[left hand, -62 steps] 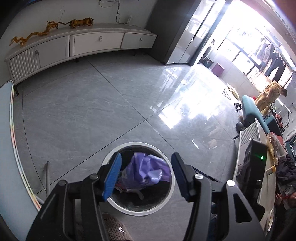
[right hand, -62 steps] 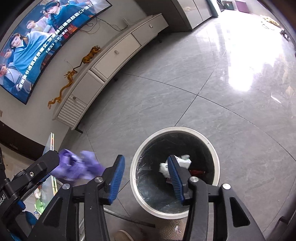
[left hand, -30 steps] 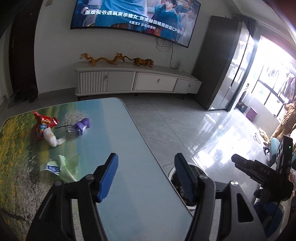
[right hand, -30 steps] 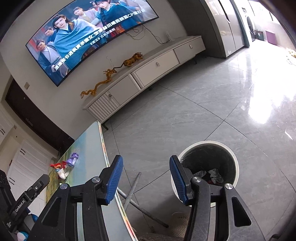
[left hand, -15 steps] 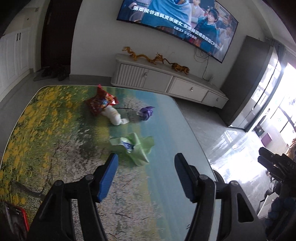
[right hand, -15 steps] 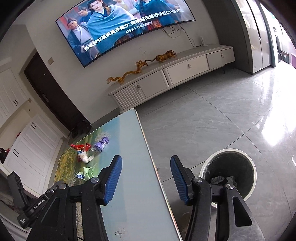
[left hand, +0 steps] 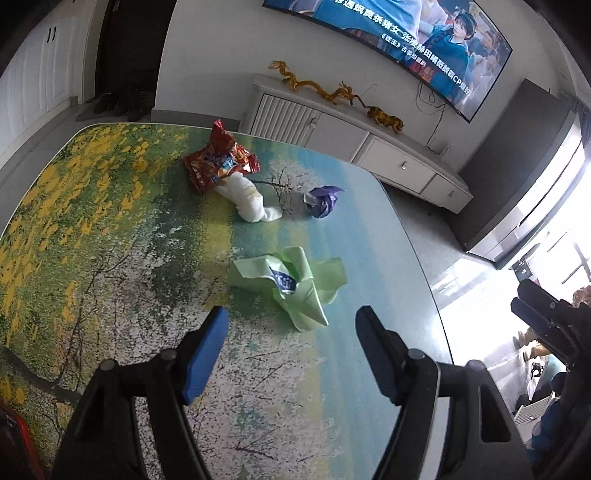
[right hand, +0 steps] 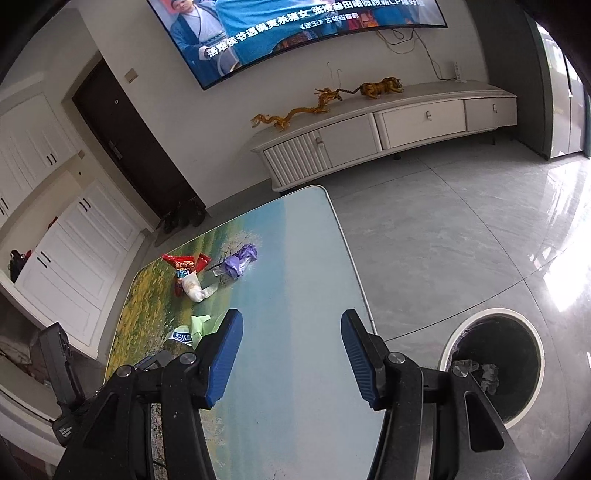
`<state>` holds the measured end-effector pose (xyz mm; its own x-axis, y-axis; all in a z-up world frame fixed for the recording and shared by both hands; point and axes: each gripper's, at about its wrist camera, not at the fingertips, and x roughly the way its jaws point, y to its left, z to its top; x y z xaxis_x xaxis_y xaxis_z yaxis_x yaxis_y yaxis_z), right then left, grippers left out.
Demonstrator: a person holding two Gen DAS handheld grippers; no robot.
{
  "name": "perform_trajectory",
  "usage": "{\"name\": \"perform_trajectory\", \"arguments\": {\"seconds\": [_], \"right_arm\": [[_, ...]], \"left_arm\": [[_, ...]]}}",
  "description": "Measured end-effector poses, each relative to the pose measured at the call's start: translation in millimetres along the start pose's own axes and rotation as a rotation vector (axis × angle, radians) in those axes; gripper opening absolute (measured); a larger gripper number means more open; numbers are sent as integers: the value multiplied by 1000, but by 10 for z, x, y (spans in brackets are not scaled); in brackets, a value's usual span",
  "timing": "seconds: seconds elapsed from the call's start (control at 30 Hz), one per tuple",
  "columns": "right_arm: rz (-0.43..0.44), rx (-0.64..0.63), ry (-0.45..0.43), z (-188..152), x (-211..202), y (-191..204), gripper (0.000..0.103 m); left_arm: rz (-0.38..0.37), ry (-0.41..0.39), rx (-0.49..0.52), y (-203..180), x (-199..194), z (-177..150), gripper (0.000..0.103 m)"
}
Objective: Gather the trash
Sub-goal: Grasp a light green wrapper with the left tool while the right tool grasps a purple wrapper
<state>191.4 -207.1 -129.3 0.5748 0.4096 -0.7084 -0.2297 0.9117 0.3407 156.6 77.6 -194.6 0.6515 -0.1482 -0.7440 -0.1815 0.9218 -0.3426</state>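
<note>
Left wrist view, nearest: my left gripper (left hand: 291, 347) hangs over the table (left hand: 110, 258), its black fingers (left hand: 203, 354) with ribbed blue pads spread wide and holding nothing. The table has a glossy top printed with a landscape of yellow blossom, green grass and pale blue water, and rounded corners. Just beyond the fingertips lies a crumpled light-green wrapper (left hand: 291, 280), thin and creased, with a small blue-and-white label. Farther on, a wadded white tissue (left hand: 249, 201) rests against a shiny red snack bag (left hand: 218, 162); a scrunched purple wrapper (left hand: 323, 201) sits just to their right, apart from both.

Right wrist view: my right gripper (right hand: 291, 358) hovers above the table's bare blue end, fingers likewise apart and empty. The round trash bin (right hand: 495, 362), white-rimmed with a dark liner and some crumpled scraps inside, stands on the polished grey tile floor (right hand: 443, 240) beside the table's right edge.

Background: a white TV cabinet (right hand: 388, 133) carries golden dragon figurines (right hand: 295, 114) beneath a curved wall-mounted television (right hand: 295, 33).
</note>
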Motion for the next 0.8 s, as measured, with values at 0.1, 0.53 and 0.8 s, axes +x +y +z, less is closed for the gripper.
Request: {"name": "perform_trajectory", "arguments": {"seconds": [0.1,0.53,0.8], "right_arm": [[13,-26,26,107,193,100,53],[101,-65,166,531,1315,573,54],[101,-13,245,693,1944,718,54]], "left_arm": [[9,6,-33,16,140,86,70],[24,42,-122,127,572,250,67],[-12,48,-153,220,667,298,57]]}}
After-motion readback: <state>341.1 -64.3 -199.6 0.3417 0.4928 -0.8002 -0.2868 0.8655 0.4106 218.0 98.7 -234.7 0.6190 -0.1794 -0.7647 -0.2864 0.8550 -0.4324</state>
